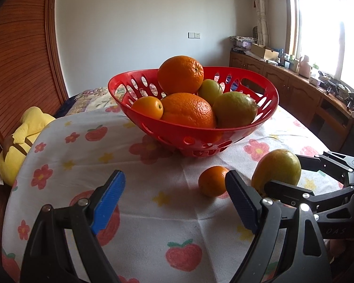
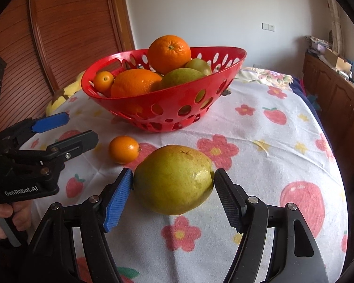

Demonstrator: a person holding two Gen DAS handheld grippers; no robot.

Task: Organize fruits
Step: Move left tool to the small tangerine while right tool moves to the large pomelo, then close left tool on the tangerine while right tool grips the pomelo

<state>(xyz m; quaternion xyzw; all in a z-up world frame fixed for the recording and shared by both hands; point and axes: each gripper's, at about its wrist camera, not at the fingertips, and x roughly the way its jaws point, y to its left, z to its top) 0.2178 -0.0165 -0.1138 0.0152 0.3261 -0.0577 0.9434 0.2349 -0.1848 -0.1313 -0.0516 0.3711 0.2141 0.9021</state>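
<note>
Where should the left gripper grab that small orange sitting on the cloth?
Grip the small orange across its round middle, coming in from the left gripper side, low over the tablecloth. It lies apart from the pear, so both sides look free.

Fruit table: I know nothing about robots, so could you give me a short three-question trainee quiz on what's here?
1. True or false: the small orange on the flowered cloth lies inside the red basket.
2. What sits between the fingers of the right claw? A) yellow-green pear B) banana C) apple
3. Fill in: ___ fruits lie on the cloth outside the basket.

Key: 1 false; 2 A; 3 two.
</note>
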